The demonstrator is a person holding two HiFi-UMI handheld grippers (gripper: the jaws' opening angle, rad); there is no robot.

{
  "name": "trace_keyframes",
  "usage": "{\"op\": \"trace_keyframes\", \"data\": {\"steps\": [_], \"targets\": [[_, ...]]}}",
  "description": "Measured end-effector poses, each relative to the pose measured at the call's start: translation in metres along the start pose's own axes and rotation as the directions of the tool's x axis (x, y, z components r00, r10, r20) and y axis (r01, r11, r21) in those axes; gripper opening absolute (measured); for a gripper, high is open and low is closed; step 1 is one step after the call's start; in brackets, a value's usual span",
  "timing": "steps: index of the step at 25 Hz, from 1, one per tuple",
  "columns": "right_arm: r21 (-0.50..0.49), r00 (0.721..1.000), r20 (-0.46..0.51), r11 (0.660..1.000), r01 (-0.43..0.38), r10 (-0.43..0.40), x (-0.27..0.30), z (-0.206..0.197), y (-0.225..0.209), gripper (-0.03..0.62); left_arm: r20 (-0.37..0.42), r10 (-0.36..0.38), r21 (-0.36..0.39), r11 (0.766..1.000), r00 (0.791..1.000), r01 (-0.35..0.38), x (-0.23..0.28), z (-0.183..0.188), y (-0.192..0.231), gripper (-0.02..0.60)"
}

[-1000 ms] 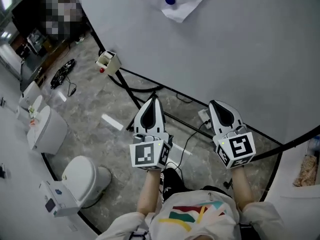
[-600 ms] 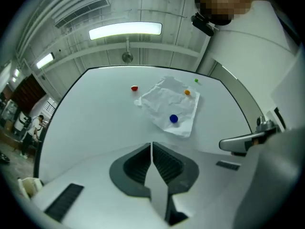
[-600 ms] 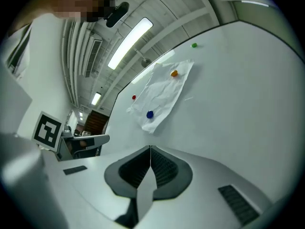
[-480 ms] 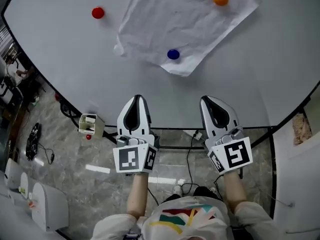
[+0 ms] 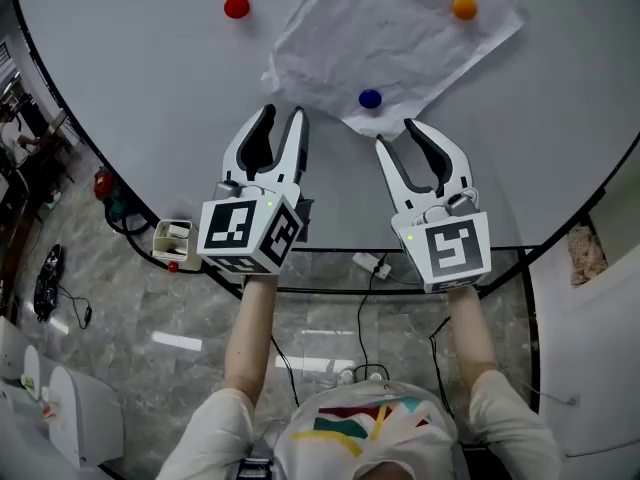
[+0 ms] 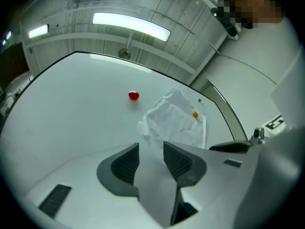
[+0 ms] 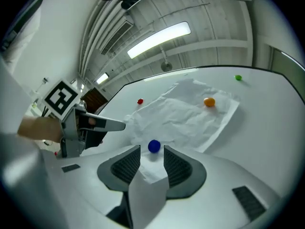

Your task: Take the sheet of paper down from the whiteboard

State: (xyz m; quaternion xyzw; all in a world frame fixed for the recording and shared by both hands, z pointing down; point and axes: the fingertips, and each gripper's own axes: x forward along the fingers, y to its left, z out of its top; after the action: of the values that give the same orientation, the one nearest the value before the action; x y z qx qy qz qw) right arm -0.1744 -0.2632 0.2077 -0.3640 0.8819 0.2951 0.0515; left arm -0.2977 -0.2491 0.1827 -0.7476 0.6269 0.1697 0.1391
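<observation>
**Step in hand:** approach. The sheet is not yet taken, and both grippers are raised toward the board.

**Sheet of paper** [image 5: 390,43]: crumpled and white, it lies flat against the whiteboard [image 5: 140,98] at the upper centre of the head view. Its lower corner points down toward the grippers.
- Blue magnet [image 5: 370,98]: on the paper near that lower corner.
- Orange magnet [image 5: 464,8]: on the paper's upper right corner.
- Red magnet [image 5: 237,7]: on bare board, left of the sheet and apart from it.
- Green magnet [image 7: 238,78]: on bare board, beyond the orange one.

**Left gripper** [image 5: 282,118]: centre left of the head view, below the sheet's left edge.
- Its jaws are opening and already stand spread.
- There is only bare board and the far sheet in the gap, and nothing is held.

**Right gripper** [image 5: 397,133]: centre right of the head view, its tips just beside the paper's lower corner.
- Its jaws are opening.
- The blue magnet lines up with the gap but sits ahead of the tips and is not pinched.
- Whether a tip grazes the paper's edge cannot be told.

**Next move, as judged:**
- Carry the right gripper on to the blue magnet and close on it to pull it off.
- The left gripper should probably steady the sheet so it does not swing or tear on the orange magnet.
- The orange magnet would come off after that.
</observation>
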Motion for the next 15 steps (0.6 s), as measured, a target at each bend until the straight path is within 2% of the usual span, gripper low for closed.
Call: {"op": "trace_keyframes", "data": {"steps": [2, 4, 13, 15], "targets": [[-0.081, 1.000, -0.013, 0.997, 0.010, -0.011, 0.011, 0.008, 0.005, 0.133, 0.030, 0.014, -0.039, 0.999, 0.999, -0.013, 0.002, 0.015, 0.009, 0.187], [-0.118, 0.998, -0.045, 0.992, 0.039, -0.045, 0.022, 0.010, 0.005, 0.133, 0.042, 0.025, -0.061, 0.998, 0.999, -0.022, 0.004, 0.023, 0.015, 0.187], [-0.179, 0.994, -0.077, 0.982, 0.066, -0.081, 0.047, 0.009, 0.003, 0.132, 0.032, -0.024, -0.059, 0.998, 0.999, 0.026, 0.016, 0.030, 0.003, 0.180], [-0.184, 0.993, -0.079, 0.980, 0.075, -0.091, 0.049, 0.007, 0.001, 0.132, 0.034, -0.008, -0.057, 0.998, 0.999, 0.010, 0.016, 0.031, 0.006, 0.132]]}}
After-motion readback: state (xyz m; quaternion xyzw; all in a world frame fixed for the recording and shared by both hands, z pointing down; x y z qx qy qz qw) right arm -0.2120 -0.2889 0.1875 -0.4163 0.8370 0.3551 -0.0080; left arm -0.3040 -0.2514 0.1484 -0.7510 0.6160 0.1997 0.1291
